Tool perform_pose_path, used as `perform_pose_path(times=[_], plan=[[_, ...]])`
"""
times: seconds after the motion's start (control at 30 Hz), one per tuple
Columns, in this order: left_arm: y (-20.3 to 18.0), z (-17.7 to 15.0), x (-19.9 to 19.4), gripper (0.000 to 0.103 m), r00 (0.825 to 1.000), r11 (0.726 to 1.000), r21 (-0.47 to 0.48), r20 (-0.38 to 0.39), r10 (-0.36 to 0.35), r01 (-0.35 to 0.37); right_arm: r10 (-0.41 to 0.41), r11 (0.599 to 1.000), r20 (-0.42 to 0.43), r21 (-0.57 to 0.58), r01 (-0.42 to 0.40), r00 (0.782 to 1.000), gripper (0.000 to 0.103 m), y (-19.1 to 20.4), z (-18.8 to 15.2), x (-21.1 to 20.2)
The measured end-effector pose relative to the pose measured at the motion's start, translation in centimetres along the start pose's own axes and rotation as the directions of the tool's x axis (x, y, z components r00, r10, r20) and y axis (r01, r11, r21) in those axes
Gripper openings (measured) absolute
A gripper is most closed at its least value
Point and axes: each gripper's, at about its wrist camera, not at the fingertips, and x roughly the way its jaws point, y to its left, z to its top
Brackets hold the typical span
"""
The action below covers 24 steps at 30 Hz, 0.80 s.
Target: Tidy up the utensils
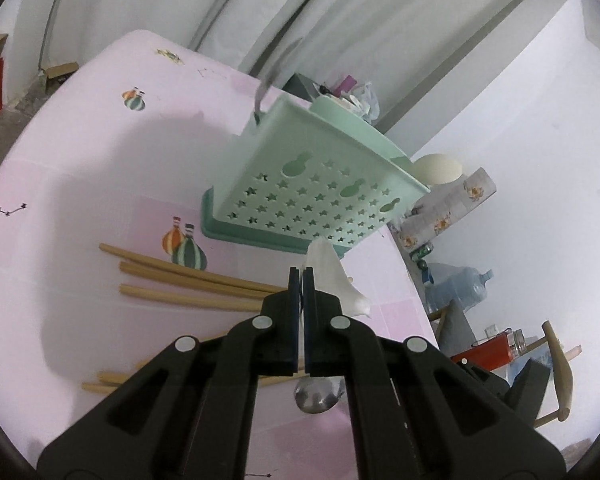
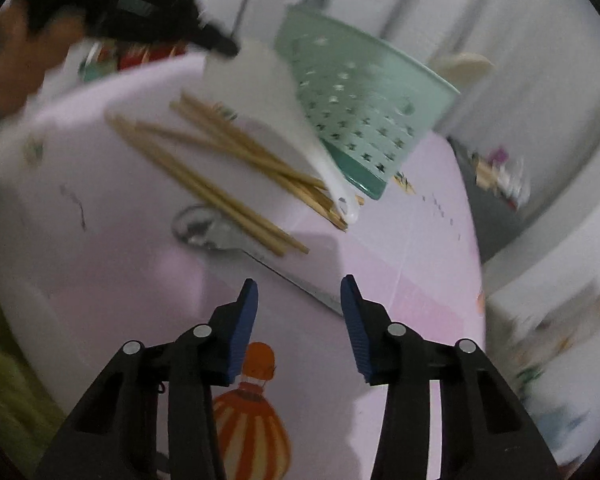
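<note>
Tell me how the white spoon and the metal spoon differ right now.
The white spoon is plastic-looking and clamped in the shut left gripper, lifted off the table; the metal spoon is shiny steel and lies flat on the pink tablecloth, partly under the chopsticks. Both are still outside the green basket.

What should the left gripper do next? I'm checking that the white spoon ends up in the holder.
Probably carry the white spoon up over the green holder's rim: the left gripper is shut on it, short of and below the opening.
</note>
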Motion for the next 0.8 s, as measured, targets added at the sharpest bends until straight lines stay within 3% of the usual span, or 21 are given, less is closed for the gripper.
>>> perform_pose_path(times=[0.2, 0.63, 0.73, 0.8], plan=[[0.2, -0.3, 0.3, 0.0, 1.0, 1.0, -0.007, 0.011, -0.002, 0.002, -0.059, 0.972, -0.012, -0.229, 0.055, 0.998, 0.036, 2.5, 0.6, 1.2], [0.8, -0.2, 0.5, 0.0, 1.0, 1.0, -0.016, 0.018, -0.013, 0.014, -0.064, 0.863, 0.0, -0.502, 0.055, 0.998, 0.033, 4.8, 2.4, 1.8], [1.0, 0.0, 0.5, 0.0, 1.0, 1.0, -0.02, 0.019, -0.014, 0.015, -0.054, 0.833, -0.008, -0.551, 0.041, 0.999, 0.026, 5.4, 2.7, 1.9], [1.2, 0.1, 0.5, 0.0, 1.0, 1.0, -0.021, 0.021, -0.017, 0.017, -0.043, 0.817, -0.019, -0.576, 0.024, 0.999, 0.013, 5.8, 2.7, 1.9]])
